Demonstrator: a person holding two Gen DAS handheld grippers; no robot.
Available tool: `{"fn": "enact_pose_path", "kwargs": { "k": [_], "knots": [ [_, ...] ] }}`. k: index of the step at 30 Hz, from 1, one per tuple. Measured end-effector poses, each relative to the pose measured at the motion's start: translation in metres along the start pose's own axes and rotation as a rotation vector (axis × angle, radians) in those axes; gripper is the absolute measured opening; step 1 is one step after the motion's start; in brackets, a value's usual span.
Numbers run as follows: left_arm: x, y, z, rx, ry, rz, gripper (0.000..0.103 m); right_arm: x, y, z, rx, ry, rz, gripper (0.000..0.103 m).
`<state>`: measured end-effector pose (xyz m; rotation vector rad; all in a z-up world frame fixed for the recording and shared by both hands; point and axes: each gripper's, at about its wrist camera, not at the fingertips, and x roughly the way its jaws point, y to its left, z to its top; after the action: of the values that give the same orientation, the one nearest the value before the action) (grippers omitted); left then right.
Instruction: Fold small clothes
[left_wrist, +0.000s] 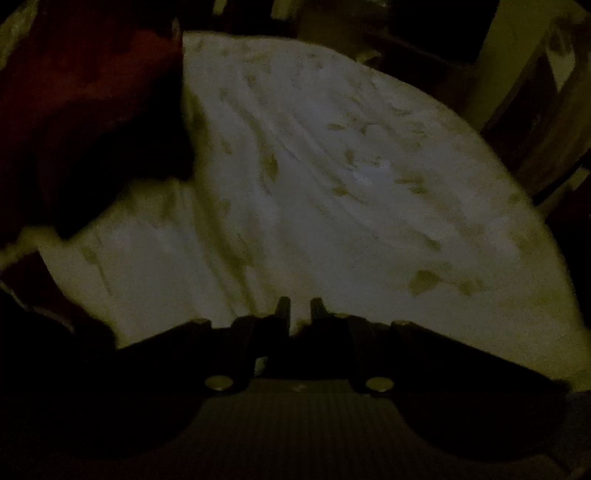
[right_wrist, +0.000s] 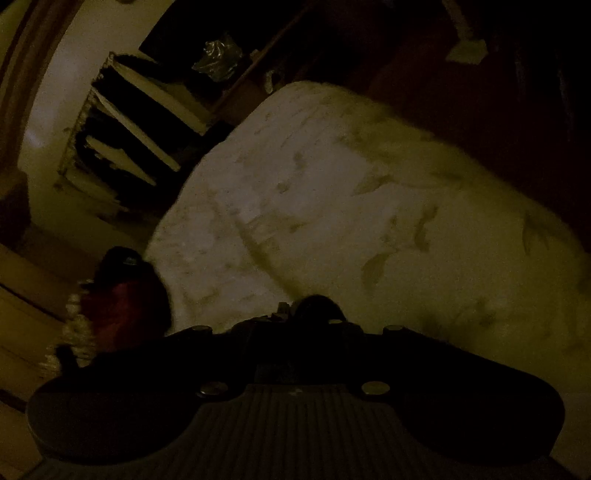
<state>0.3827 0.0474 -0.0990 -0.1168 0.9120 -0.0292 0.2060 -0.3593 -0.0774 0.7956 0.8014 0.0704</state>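
Observation:
The scene is very dark. In the left wrist view a dark red garment (left_wrist: 85, 110) hangs or lies at the upper left over a white bedsheet (left_wrist: 332, 177) with faint leaf prints. My left gripper (left_wrist: 300, 308) is near the sheet's front, its fingers close together with a narrow gap and nothing visibly between them. In the right wrist view my right gripper (right_wrist: 306, 310) is above the same sheet (right_wrist: 332, 206); a dark lump sits at its fingertips, too dark to identify. A red cloth item (right_wrist: 125, 306) shows at the lower left beside the bed.
Wooden shelves (right_wrist: 136, 129) with a crumpled plastic bag (right_wrist: 218, 55) stand against the wall beyond the bed's far edge. Dark furniture (left_wrist: 535, 103) stands at the right of the bed in the left wrist view. The bed edge drops off on that side.

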Motion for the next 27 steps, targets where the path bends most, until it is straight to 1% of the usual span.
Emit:
{"fn": "enact_pose_path", "kwargs": {
  "k": [1, 2, 3, 4, 6, 7, 9, 10, 11, 12, 13, 15, 17, 18, 19, 20, 21, 22, 24, 25, 27],
  "knots": [
    [0.002, -0.005, -0.001, 0.031, -0.012, 0.034, 0.04, 0.006, -0.006, -0.001, 0.013, 0.013, -0.012, 0.014],
    [0.004, -0.009, -0.004, 0.061, -0.018, 0.063, 0.069, 0.009, -0.011, -0.002, 0.021, 0.023, -0.017, 0.014],
    [0.005, -0.012, -0.007, 0.081, -0.023, 0.086, 0.076, 0.011, -0.015, -0.004, 0.024, 0.033, -0.016, 0.015],
    [0.002, -0.014, -0.01, 0.089, -0.031, 0.1, 0.081, 0.01, -0.018, -0.006, 0.025, 0.04, -0.009, 0.018],
    [-0.012, -0.017, -0.017, 0.106, -0.048, 0.086, 0.081, 0.0, -0.017, -0.009, -0.023, 0.034, 0.012, 0.022],
    [-0.02, -0.019, -0.02, 0.116, -0.058, 0.075, 0.083, -0.01, -0.012, -0.01, -0.08, 0.024, 0.015, 0.029],
    [-0.047, -0.025, -0.028, 0.152, -0.106, 0.067, 0.096, -0.034, 0.003, -0.013, -0.185, -0.023, -0.011, 0.05],
    [-0.062, -0.029, -0.034, 0.177, -0.139, 0.067, 0.103, -0.047, 0.011, -0.016, -0.244, -0.063, -0.03, 0.077],
    [-0.076, -0.033, -0.038, 0.199, -0.167, 0.07, 0.103, -0.064, 0.021, -0.021, -0.319, -0.119, -0.039, 0.097],
    [-0.09, -0.038, -0.045, 0.228, -0.194, 0.069, 0.103, -0.079, 0.028, -0.026, -0.371, -0.162, -0.032, 0.1],
    [-0.104, -0.043, -0.053, 0.26, -0.211, 0.057, 0.103, -0.094, 0.034, -0.032, -0.418, -0.19, -0.012, 0.101],
    [-0.124, -0.052, -0.068, 0.297, -0.215, 0.047, 0.103, -0.114, 0.046, -0.046, -0.474, -0.185, 0.041, 0.099],
    [-0.136, -0.06, -0.081, 0.319, -0.201, 0.033, 0.103, -0.121, 0.055, -0.063, -0.509, -0.141, 0.078, 0.089],
    [-0.141, -0.063, -0.089, 0.329, -0.194, 0.023, 0.103, -0.121, 0.06, -0.073, -0.538, -0.104, 0.097, 0.086],
    [-0.144, -0.065, -0.095, 0.338, -0.192, 0.017, 0.103, -0.119, 0.065, -0.083, -0.568, -0.068, 0.106, 0.08],
    [-0.144, -0.068, -0.101, 0.35, -0.19, 0.019, 0.103, -0.116, 0.068, -0.092, -0.59, -0.041, 0.112, 0.073],
    [-0.144, -0.071, -0.108, 0.367, -0.188, 0.032, 0.103, -0.112, 0.07, -0.101, -0.615, -0.019, 0.12, 0.07],
    [-0.141, -0.072, -0.114, 0.378, -0.186, 0.043, 0.103, -0.107, 0.073, -0.107, -0.635, 0.002, 0.121, 0.068],
    [-0.131, -0.074, -0.122, 0.394, -0.166, 0.06, 0.103, -0.095, 0.07, -0.119, -0.653, 0.03, 0.088, 0.068],
    [-0.125, -0.072, -0.126, 0.398, -0.159, 0.072, 0.103, -0.088, 0.065, -0.122, -0.648, 0.045, 0.074, 0.068],
    [-0.107, -0.068, -0.129, 0.4, -0.136, 0.111, 0.103, -0.078, 0.052, -0.123, -0.643, 0.067, 0.042, 0.064]
  ]
}}
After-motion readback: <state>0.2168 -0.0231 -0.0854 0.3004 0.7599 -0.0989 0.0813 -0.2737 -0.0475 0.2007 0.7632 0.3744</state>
